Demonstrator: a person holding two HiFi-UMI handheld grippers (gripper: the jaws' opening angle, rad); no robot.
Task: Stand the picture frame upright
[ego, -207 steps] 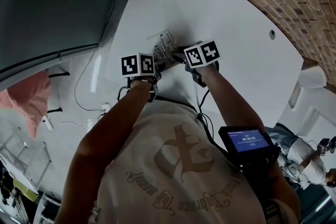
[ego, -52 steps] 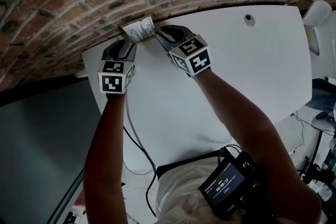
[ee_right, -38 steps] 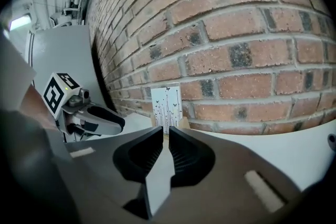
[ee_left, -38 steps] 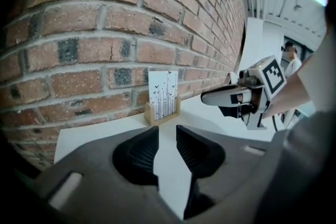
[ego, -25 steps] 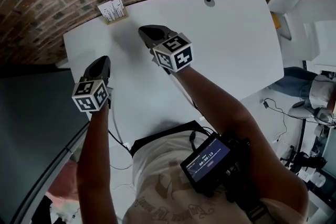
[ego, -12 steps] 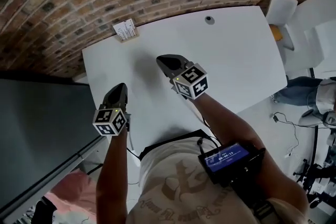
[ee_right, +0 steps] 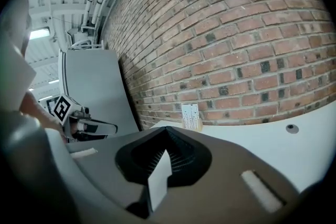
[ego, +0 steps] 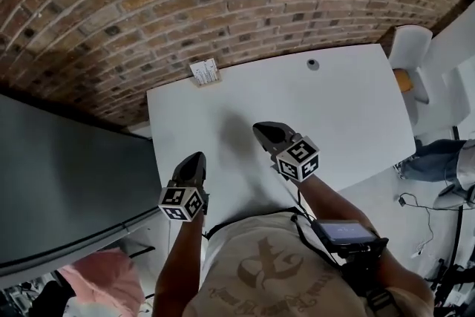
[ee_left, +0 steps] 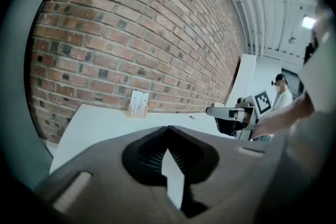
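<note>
Brick wall (ego: 223,4): I count one, filling 12 o'clock. White table (ego: 349,108): one, its far edge at the wall. Forearms: two, reaching up from 6 o'clock over the table's near half. Left gripper (ego: 194,158): one, at 7 o'clock by the near-left edge, jaws pressed together on nothing. Right gripper (ego: 262,131): one, near mid-table, jaws likewise together, empty. Picture frame (ego: 205,72): one, upright at 11 o'clock on the far edge, close by the bricks, well apart from both grippers. Cable hole (ego: 313,64): one, at 1 o'clock.
</note>
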